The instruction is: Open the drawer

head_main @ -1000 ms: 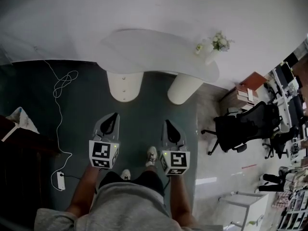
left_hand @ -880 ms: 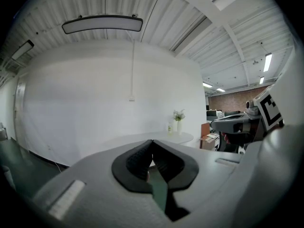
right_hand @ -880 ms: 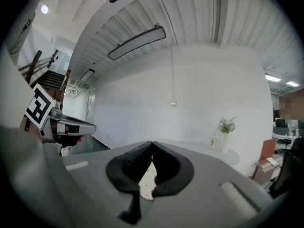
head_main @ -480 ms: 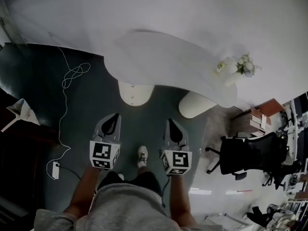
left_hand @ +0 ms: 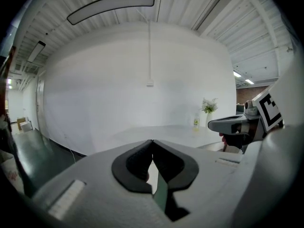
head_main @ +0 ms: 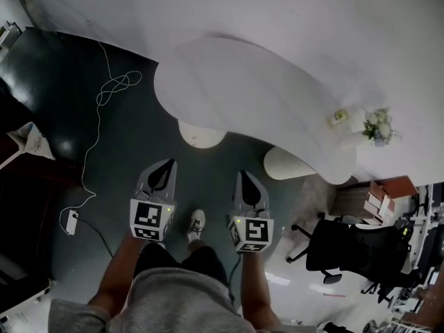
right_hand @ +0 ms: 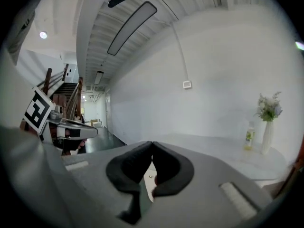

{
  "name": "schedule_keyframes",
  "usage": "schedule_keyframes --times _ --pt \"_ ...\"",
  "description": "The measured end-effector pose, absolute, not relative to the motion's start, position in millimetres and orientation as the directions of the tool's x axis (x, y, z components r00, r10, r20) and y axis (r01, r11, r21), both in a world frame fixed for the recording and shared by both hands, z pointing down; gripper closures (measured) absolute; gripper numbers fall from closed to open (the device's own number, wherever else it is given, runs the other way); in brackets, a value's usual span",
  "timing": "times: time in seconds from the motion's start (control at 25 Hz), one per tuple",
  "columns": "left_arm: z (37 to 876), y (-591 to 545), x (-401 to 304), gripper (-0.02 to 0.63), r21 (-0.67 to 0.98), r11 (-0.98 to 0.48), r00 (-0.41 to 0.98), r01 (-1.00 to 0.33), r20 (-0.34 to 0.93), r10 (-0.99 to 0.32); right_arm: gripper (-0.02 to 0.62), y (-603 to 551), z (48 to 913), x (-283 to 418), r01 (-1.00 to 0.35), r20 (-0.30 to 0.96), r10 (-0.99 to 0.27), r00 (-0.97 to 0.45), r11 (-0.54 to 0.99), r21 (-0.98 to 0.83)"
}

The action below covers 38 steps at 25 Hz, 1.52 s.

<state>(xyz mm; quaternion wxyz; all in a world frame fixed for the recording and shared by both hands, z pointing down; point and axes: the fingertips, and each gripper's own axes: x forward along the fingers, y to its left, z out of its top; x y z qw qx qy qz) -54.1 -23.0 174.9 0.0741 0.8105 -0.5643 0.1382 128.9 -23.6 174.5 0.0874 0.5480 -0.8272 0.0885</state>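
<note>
At the left gripper (head_main: 164,166): jaws clenched tip to tip with nothing between them; I hold it close to level, aimed toward the table
At the right gripper (head_main: 245,180): clenched and empty too, side by side with the left one
Between the two: my shoe (head_main: 197,222) on the dark floor (head_main: 118,151)
Ahead of both: a curved white table (head_main: 263,96), its near edge well apart from the tips
Drawer: I judge it sits in the round pedestal (head_main: 201,134) under the table's left part; the top hides nearly all of it, and I see only a sliver with one small knob (head_main: 196,138)
Bearing: that pedestal lies ahead and a little right of the left gripper, and ahead-left of the right one; the left gripper is nearer
Other pedestal (head_main: 291,164): ahead-right of the right gripper, no knob that I can see
Next move, my guess: close the gap, drop lower to face the pedestal front, and part the left jaws before taking the knob
</note>
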Motion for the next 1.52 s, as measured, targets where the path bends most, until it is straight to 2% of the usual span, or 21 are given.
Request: schedule_keyframes --times 0.36,0.64,1.2,1.52 --pt "209 -59 -54 0.595 -0.028 -0.289 0.265 -0.957 0.322 -0.909 0.592 -69 218 118 -0.880 0.276 -0.839 -0.468 0.471 -0.060" --pt "253 -79 -69 0.595 -0.023 -0.272 0.249 -0.962 0.333 -0.909 0.592 -91 263 110 -0.879 0.295 -0.834 -0.467 0.473 -0.053" --pt "373 -123 -88 0.595 0.006 -0.354 0.333 -0.935 0.354 -0.874 0.592 -123 370 80 -0.913 0.313 -0.862 -0.400 0.403 -0.057" --pt "455 -127 -73 0.595 -0.009 -0.415 0.382 -0.910 0.375 -0.845 0.592 -132 443 91 -0.935 0.321 -0.881 -0.348 0.351 -0.049"
